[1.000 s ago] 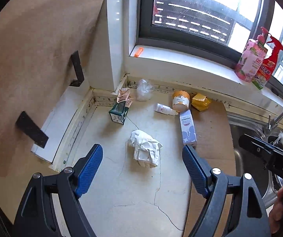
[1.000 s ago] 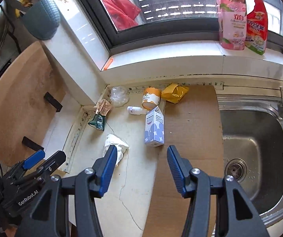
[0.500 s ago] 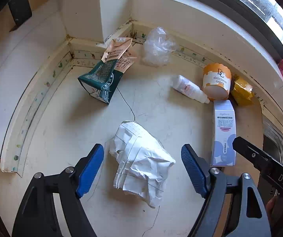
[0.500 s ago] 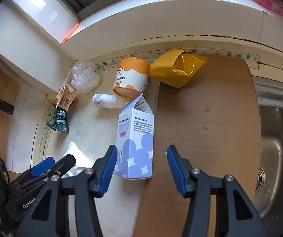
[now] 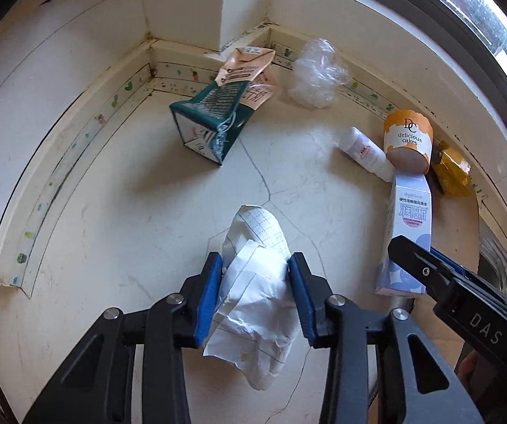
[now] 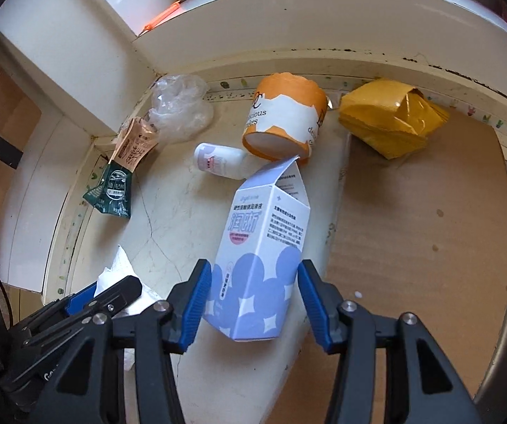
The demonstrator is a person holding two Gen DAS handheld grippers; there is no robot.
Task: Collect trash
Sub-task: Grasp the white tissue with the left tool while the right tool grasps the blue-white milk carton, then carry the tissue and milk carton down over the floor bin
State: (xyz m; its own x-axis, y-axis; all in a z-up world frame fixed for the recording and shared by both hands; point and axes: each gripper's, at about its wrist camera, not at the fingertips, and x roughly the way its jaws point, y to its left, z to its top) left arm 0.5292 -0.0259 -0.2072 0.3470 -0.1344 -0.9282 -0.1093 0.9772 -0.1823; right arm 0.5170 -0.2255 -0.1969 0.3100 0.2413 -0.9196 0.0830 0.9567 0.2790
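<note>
Fingers of the left gripper (image 5: 255, 295) had just closed onto the crumpled paper (image 5: 257, 282) lying on the tabletop (image 5: 119, 233); the right gripper (image 6: 255, 304) straddled the carton (image 6: 260, 265) without pinching. Each needed a firm squeeze before lifting.

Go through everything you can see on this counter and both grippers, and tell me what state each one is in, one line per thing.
Left gripper: jaws just closed in, pads pressing the crumpled paper.
Crumpled paper: squeezed between the pads, on the counter.
Right gripper: open, straddling the white and blue carton, pads apart from it.
White and blue carton: lying down, top flap open.
Orange cake cup: tipped on its side.
Small white bottle: lying down.
Green carton: crushed, torn open.
Clear plastic bag: scrunched.
Yellow wrapper: crumpled.
</note>
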